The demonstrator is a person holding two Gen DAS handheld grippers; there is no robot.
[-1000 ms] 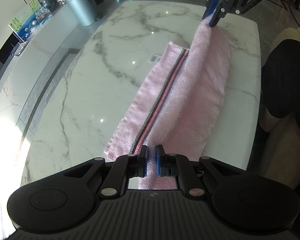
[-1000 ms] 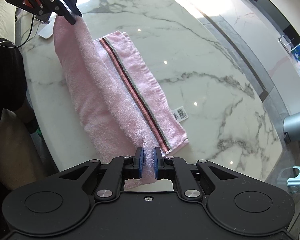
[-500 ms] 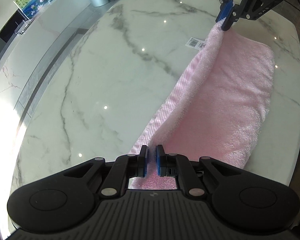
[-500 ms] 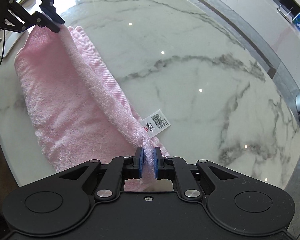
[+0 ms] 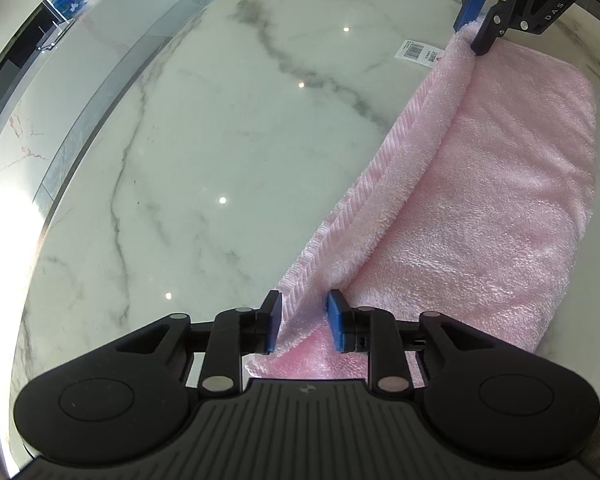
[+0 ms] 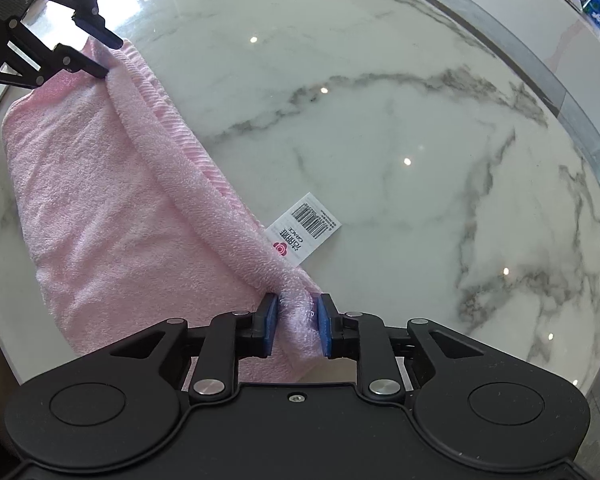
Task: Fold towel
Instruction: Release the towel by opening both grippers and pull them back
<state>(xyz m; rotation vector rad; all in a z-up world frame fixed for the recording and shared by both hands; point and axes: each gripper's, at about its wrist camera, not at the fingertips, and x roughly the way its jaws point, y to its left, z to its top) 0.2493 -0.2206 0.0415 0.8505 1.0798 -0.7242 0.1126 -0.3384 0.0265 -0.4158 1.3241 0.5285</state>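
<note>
Towel (image 5: 500, 200), pink terry, lies doubled lengthwise on the marble table (image 5: 220, 140); we note the folded-over layer now covers the striped band that showed a second ago, and its long free edge rests along the ribbed lower edge on the side toward the table's middle. A white barcode tag (image 6: 304, 230) pokes out from under that edge and lies flat on the marble. We record the left gripper (image 5: 303, 322) low over one end of the fold: its blue pads, clamped tight on the cloth a second ago, are now spreading apart, with the towel's corner ridge standing between them and a visible gap on the right pad's side. The right gripper (image 6: 297, 328) sits at the opposite end; its jaws are likewise opening where they were pinched shut before, the rolled corner of towel between the pads and brushing both. Compared with the earlier frames, the lifted edge has been carried across and down, so the towel no longer hangs as a raised crest between the two grippers. Each gripper appears in the other's view at the far end of the fold.
</note>
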